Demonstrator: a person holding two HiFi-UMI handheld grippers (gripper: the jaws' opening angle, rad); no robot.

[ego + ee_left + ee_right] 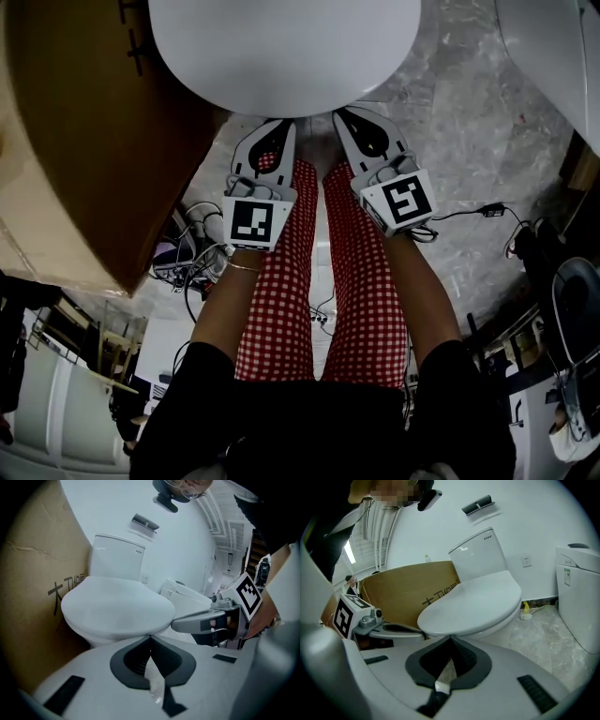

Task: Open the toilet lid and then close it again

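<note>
Toilet lid [281, 47] down over bowl [82, 632]; left tongs [277, 126], right tongs [348, 117] empty

Toilet lid [281, 47], far part beyond head view's top edge; tank print [138, 551] illegible.

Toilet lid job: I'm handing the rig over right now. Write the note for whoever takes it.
Left gripper: jaws together, holding nothing.
Right gripper: jaws together, holding nothing.
Both point at the front edge of the toilet lid, side by side; whether they touch it cannot be told.
The toilet lid is fully down. A cardboard box stands close on the left, and a second toilet on the right.
Done: unclear; the pictures do not show whether the lid has already been opened once.
Left, if not yet opened: lift the lid from its front edge, then lower it shut.
</note>
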